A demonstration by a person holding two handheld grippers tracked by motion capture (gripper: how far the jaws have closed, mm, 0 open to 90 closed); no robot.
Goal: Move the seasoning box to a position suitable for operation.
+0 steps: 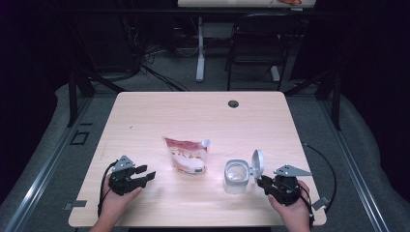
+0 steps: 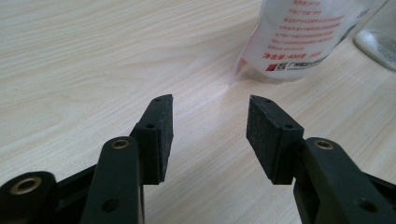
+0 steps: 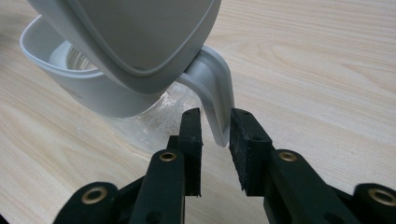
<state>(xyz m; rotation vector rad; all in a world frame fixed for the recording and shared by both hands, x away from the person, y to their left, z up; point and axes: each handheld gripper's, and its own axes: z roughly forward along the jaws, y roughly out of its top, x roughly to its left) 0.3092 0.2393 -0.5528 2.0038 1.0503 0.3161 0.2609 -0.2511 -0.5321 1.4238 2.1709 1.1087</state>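
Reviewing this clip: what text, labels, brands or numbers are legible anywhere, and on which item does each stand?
"400": red print low on the back of the pouch, in the left gripper view, within a line of Chinese characters too blurred to quote.
The smaller red lines above it: too small and blurred to read.
Pouch front in the high view: printing too small to read.
Clear container and its lid: no text.

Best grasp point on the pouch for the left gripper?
Probably the top sealed edge beside the spout of the pouch. It lies flat on the table, so the body offers no thickness to pinch. The left gripper, jaws open and empty, would come from the pouch's left, low, pinching that thin edge.
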